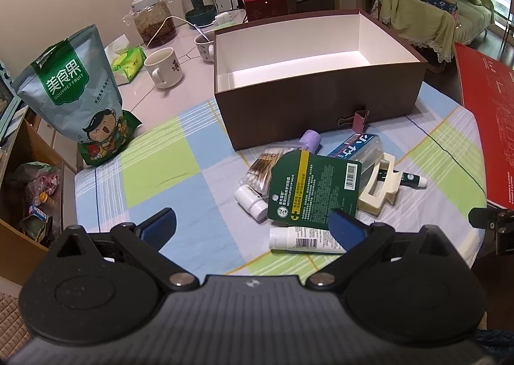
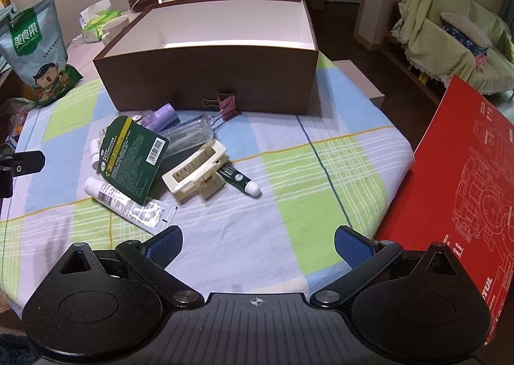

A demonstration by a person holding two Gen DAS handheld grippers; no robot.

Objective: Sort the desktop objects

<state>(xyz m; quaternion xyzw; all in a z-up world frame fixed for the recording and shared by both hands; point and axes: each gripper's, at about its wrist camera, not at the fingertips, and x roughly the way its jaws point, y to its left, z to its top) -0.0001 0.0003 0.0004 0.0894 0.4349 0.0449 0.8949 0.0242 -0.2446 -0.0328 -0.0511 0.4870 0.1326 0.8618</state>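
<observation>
Bare checked cloth (image 2: 257, 204) between both tools and the table's near rim; red board (image 2: 465, 172) crowding 3 o'clock; heap of small items at 10 o'clock, green card (image 2: 135, 156) topmost, cream clip (image 2: 196, 169) beside; brown box (image 2: 208, 85) at 12, white inside; left gripper (image 1: 253, 223) and right gripper (image 2: 257, 243) spread wide, holding nothing
</observation>
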